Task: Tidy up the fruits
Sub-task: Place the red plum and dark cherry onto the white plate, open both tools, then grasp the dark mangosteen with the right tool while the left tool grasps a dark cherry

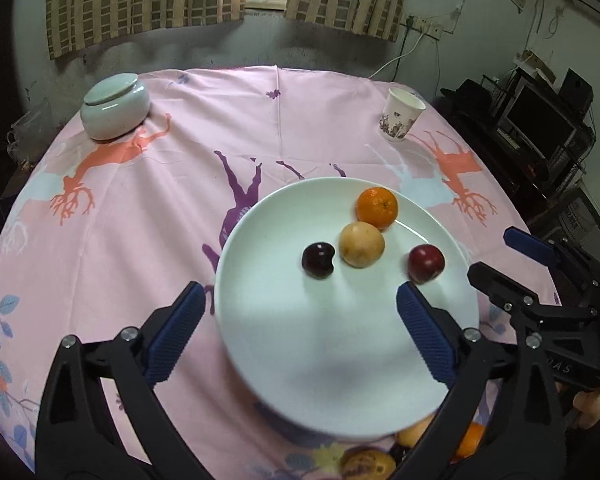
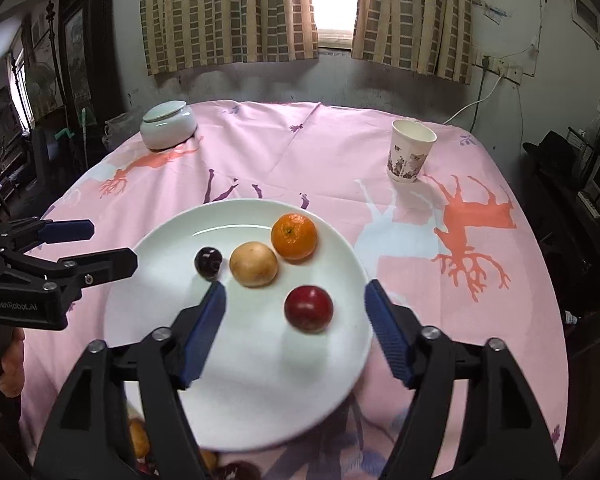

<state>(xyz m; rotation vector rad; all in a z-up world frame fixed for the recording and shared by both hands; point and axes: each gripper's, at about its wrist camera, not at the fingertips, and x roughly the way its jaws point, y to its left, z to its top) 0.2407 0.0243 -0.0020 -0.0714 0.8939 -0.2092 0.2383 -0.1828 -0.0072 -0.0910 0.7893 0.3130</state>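
On the pink-clothed tabletop (image 2: pixel 340 152) a white plate (image 2: pixel 260 380) carries, left to right, a dark plum (image 2: pixel 208 261), a tan fruit (image 2: pixel 254 263), an orange (image 2: pixel 294 236) and a red plum (image 2: pixel 309 308). The left gripper (image 1: pixel 300 312) and right gripper (image 2: pixel 294 314) hover over it, fingers spread and released, grasping nothing. More fruit (image 1: pixel 366 465) lies at the plate's near edge.
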